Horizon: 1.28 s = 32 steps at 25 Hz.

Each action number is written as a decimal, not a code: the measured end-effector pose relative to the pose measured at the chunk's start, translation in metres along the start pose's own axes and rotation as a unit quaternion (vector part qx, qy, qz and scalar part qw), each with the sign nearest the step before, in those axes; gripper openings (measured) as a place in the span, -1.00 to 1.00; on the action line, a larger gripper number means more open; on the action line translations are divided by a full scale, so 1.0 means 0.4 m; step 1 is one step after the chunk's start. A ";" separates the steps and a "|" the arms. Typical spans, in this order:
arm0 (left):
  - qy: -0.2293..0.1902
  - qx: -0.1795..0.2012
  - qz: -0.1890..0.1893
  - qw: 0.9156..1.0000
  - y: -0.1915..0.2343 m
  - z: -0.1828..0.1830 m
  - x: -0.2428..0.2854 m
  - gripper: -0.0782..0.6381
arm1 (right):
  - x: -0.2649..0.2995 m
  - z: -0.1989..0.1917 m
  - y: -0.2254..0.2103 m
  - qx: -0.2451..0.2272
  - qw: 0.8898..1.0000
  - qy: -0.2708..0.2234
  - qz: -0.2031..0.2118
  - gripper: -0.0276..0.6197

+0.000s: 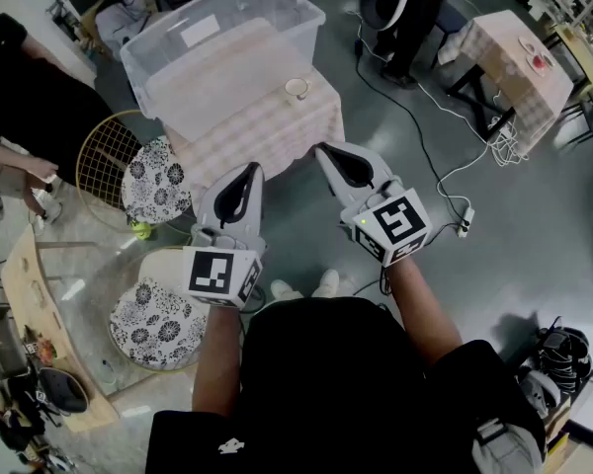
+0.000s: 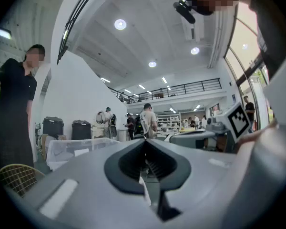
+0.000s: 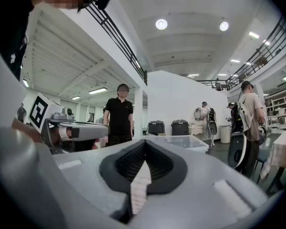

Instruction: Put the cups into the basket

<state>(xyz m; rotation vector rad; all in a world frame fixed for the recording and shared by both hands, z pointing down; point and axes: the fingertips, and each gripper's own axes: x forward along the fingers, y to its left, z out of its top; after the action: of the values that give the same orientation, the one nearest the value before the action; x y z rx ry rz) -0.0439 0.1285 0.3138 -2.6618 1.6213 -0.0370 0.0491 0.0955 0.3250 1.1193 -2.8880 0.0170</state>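
One small cream cup (image 1: 296, 88) stands on the checked tablecloth (image 1: 267, 126), beside the near right corner of a large clear plastic bin (image 1: 227, 38). The bin looks empty. My left gripper (image 1: 254, 168) hangs in front of the table's near edge, shut and holding nothing. My right gripper (image 1: 322, 149) is level with it a little to the right, also shut and empty, short of the cup. In the left gripper view the jaws (image 2: 145, 142) meet, with the bin (image 2: 71, 149) beyond. The right gripper view shows closed jaws (image 3: 144, 144) and the bin (image 3: 181, 142).
A gold wire basket (image 1: 104, 156) stands on the floor left of the table, next to two stools with floral cushions (image 1: 156, 181) (image 1: 158, 324). A person in black (image 1: 20, 77) stands at the left. Cables (image 1: 445, 181) run over the floor on the right, near another table (image 1: 514, 62).
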 end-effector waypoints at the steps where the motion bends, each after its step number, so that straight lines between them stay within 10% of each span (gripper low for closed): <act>1: 0.000 -0.001 0.001 1.000 -0.009 0.001 0.002 -0.77 | -0.008 0.001 -0.005 -0.003 1.000 -0.001 0.002 -0.91; 32: 0.021 0.007 0.015 1.000 -0.158 -0.029 0.099 -0.77 | -0.113 -0.042 -0.148 0.009 1.000 -0.014 0.025 -0.91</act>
<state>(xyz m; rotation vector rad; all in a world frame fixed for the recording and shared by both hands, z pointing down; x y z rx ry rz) 0.0302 0.1220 0.3276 -2.6421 1.6672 -0.1032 0.1230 0.0826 0.3396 1.0592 -2.9458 0.0295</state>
